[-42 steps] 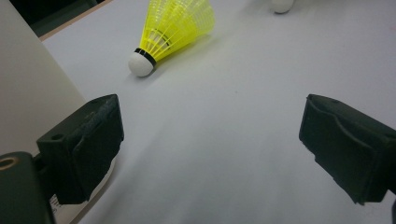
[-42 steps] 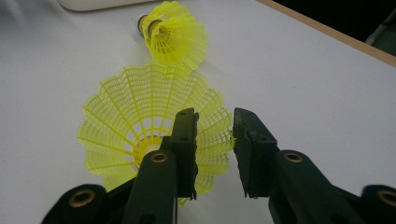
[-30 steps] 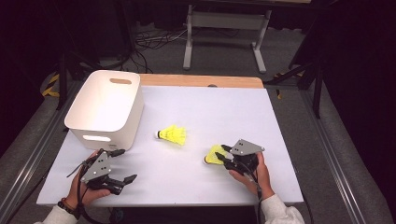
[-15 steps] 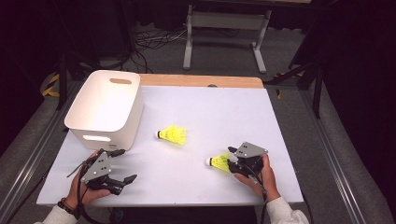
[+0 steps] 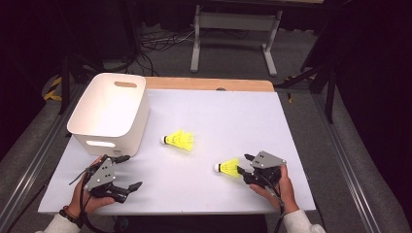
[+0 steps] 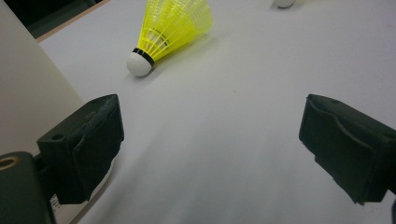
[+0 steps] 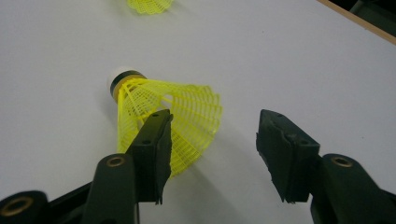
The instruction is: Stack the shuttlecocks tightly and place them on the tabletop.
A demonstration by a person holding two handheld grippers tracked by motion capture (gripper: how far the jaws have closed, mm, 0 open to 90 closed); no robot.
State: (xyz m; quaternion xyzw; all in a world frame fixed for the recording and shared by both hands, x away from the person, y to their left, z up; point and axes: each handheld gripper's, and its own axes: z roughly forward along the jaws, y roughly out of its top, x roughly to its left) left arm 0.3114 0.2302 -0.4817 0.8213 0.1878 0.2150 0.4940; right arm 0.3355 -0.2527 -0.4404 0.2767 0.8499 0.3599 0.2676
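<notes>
Two yellow shuttlecocks with white corks lie on the white table top (image 5: 233, 111). One shuttlecock (image 5: 180, 141) rests mid-table, corked end to the left; it also lies ahead of my left gripper (image 6: 210, 126), as the near shuttlecock (image 6: 173, 28). The other shuttlecock (image 5: 228, 167) lies just off the tips of my right gripper (image 5: 243, 164). In the right gripper view this shuttlecock (image 7: 187, 116) lies on the table, its skirt reaching partly between the wide-apart jaws of my right gripper (image 7: 215, 126). My left gripper (image 5: 131, 171) stands open and empty near the front left.
A white bin (image 5: 109, 111) with handle slots stands at the left, its wall (image 6: 28, 93) close beside my left gripper. A wooden strip (image 5: 209, 84) runs along the table's far edge. Dark floor, cables and a metal stand lie beyond.
My right gripper has set its shuttlecock down on the table, opened, and drawn back slightly to the right. The left gripper and the middle shuttlecock have not moved.
</notes>
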